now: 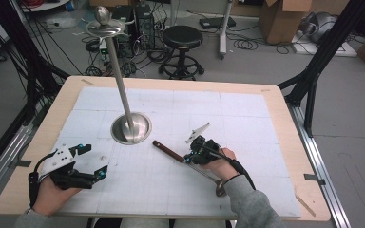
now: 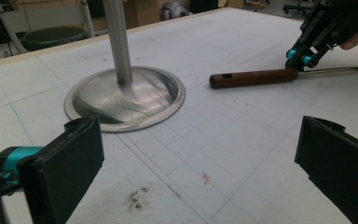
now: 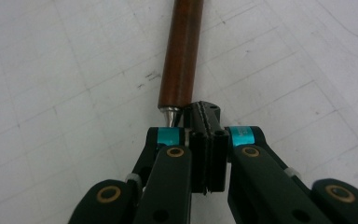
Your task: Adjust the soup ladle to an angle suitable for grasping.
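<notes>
Right gripper (image 1: 190,157) jaws pressed together, seemingly pinching utensil (image 1: 168,151) shaft beside wooden handle (contact partly hidden). Utensil lies on mat near stand base (image 1: 131,128). Left gripper (image 1: 92,161) spread, empty. Lift level, grip firm.

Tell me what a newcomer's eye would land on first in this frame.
Probably the tall metal stand, its round base sitting near the middle of the white mat and its pole leaning toward the far left. Next, the wooden-handled tool lying right of the base, with the right hand-held gripper shut at the handle's metal end. The left hand-held gripper sits open at the near left, empty.
</notes>
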Demonstrator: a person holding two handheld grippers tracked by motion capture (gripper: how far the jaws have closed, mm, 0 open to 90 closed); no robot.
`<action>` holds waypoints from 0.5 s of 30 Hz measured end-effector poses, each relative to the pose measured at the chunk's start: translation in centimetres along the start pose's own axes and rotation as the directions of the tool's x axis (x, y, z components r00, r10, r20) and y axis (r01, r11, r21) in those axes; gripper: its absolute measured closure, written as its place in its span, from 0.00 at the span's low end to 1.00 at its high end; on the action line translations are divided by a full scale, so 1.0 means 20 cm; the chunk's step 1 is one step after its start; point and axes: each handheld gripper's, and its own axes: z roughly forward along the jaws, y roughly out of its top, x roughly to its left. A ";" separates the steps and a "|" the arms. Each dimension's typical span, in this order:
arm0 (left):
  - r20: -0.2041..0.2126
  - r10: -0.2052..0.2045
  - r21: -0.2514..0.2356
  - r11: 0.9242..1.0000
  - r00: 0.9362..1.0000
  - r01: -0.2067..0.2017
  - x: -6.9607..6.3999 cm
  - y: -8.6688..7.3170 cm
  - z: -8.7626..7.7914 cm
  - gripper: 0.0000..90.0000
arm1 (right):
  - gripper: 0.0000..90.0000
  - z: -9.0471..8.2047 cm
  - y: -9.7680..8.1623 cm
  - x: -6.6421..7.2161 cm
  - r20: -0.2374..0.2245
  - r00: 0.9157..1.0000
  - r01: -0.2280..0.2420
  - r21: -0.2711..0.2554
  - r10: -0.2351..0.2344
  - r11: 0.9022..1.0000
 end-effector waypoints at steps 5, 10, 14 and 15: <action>0.000 -0.001 0.000 1.000 1.000 0.001 0.00 0.00 0.00 0.02 | 1.00 0.01 0.01 -0.02 -0.014 1.000 -0.022 -0.004 0.022 1.000; 0.000 -0.001 0.001 1.000 1.000 0.001 0.00 0.00 0.00 0.02 | 1.00 0.03 0.04 -0.01 -0.017 1.000 -0.015 0.008 0.015 1.000; -0.003 -0.004 -0.005 1.000 1.000 0.004 0.00 0.00 0.00 0.02 | 1.00 0.06 0.09 0.03 -0.029 1.000 0.007 0.019 -0.006 1.000; -0.002 -0.004 -0.004 1.000 1.000 0.004 0.00 0.00 0.00 0.02 | 1.00 0.07 0.10 0.04 -0.030 0.999 0.021 0.027 -0.021 0.999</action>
